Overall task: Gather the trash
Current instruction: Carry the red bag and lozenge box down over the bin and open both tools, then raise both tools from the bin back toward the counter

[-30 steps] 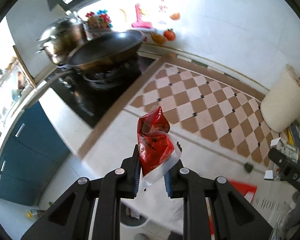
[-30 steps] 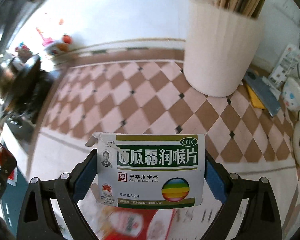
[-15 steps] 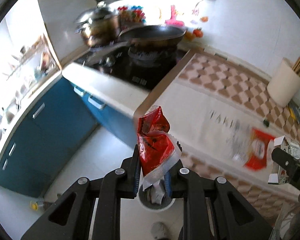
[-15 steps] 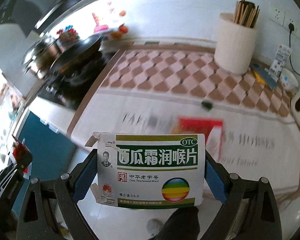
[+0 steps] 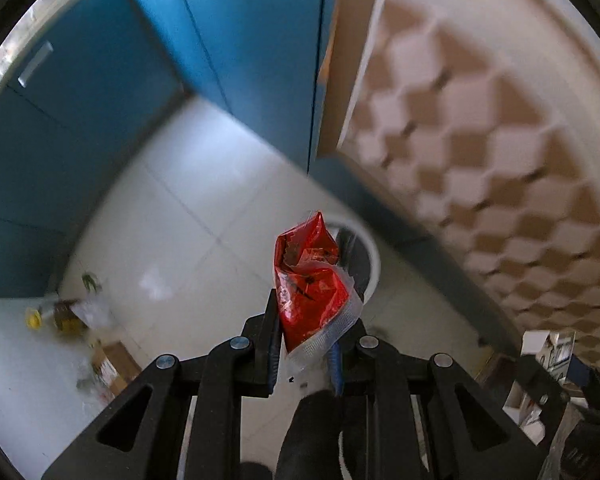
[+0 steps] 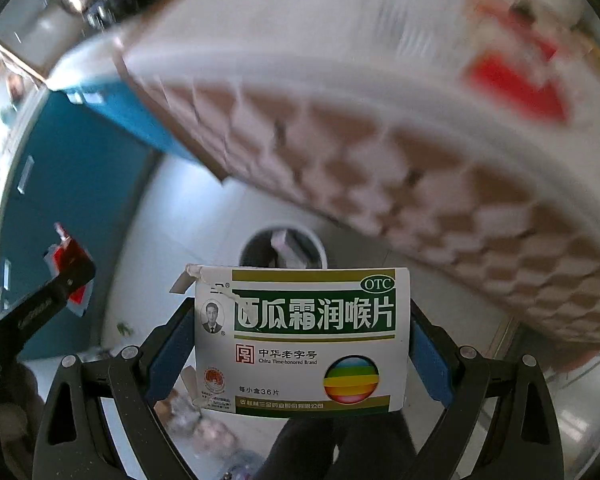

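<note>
Pinching a crumpled red sachet (image 5: 310, 300) between its jaws, the left gripper (image 5: 306, 346) holds it upright, the lower clear-edged end clamped and the top projecting toward 12 o'clock. A round trash bin (image 5: 370, 258) stands on the floor (image 5: 188, 216) just behind the sachet, at 1 o'clock. The right gripper (image 6: 300, 344) has its jaws pressed against both short sides of a green-and-white medicine box (image 6: 302, 340), printed face to the camera. The bin (image 6: 284, 246) sits at 12 o'clock directly beyond the box. The tiled counter (image 6: 400, 168) edge spans the upper right.
</note>
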`<state>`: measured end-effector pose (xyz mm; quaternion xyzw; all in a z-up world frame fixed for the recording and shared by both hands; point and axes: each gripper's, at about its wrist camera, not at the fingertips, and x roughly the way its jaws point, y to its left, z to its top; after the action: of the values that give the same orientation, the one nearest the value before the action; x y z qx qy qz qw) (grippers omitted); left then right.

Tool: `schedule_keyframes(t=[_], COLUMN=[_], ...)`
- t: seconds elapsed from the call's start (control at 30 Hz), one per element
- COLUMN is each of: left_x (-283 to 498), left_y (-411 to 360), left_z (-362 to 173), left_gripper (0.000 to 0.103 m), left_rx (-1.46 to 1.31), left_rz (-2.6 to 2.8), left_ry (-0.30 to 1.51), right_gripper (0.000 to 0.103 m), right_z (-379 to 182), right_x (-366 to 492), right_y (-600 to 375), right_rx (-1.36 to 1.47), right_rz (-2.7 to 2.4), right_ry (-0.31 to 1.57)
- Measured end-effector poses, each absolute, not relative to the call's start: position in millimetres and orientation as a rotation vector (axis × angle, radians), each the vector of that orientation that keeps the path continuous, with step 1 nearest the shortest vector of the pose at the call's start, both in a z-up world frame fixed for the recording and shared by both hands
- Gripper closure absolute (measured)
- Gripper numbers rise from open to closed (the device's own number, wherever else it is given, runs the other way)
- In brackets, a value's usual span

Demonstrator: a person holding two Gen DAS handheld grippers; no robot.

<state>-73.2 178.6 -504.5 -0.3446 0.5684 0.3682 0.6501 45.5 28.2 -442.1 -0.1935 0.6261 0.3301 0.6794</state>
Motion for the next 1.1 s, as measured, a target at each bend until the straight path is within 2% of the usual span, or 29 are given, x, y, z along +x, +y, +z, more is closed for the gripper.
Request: schedule_keyframes(t=[0.2, 0.43, 0.6, 0.77, 0.8, 0.83, 0.87, 0.9, 0.93, 0.97, 1.1], left_x=[-70, -65, -52, -52, -55, -55, -57, -59, -61, -63, -76], left_y=[190, 202, 207, 215, 217, 218, 219, 219, 220, 220, 225], left_z=[-640, -755, -806, -824, -826, -825, -824, -821, -821, -819, -812], left_gripper=[0.087, 0.087, 0.086, 0.084, 0.077, 0.056, 0.041, 0.015, 0.01, 0.01, 0.009], left_rx=[-0.86, -0.956, -0.971, -1.053, -1.055, -1.052, -1.043, -1.038, -1.033, -1.032, -1.026], left_rz=[0.773, 0.693, 0.631, 0.603, 0.606, 0.61, 0.62, 0.627, 0.635, 0.64, 0.667], left_ry=[1.409, 1.447, 1.48, 1.453, 1.448, 1.442, 1.435, 1.428, 1.421, 1.418, 1.422], right_gripper=[0.006, 0.006, 0.006, 0.006, 0.006, 0.006, 0.006, 0.005, 0.004, 0.0, 0.0], right_z=[-579, -720, -790, -830, -837, -844, -848, -851, -853, -854, -853], right_x=[27, 28, 35, 37, 37, 36, 35, 35, 33, 32, 29], right_y=[39, 59, 74, 92, 93, 96, 98, 99, 100, 100, 104], right_rx=[-0.483, -0.543, -0.564, -0.574, -0.573, -0.58, -0.585, -0.585, -0.59, -0.594, -0.609], right_rz=[0.73, 0.72, 0.729, 0.753, 0.758, 0.769, 0.785, 0.798, 0.808, 0.817, 0.831], right_ry=[1.501, 1.539, 1.544, 1.572, 1.579, 1.589, 1.6, 1.6, 1.596, 1.594, 1.578])
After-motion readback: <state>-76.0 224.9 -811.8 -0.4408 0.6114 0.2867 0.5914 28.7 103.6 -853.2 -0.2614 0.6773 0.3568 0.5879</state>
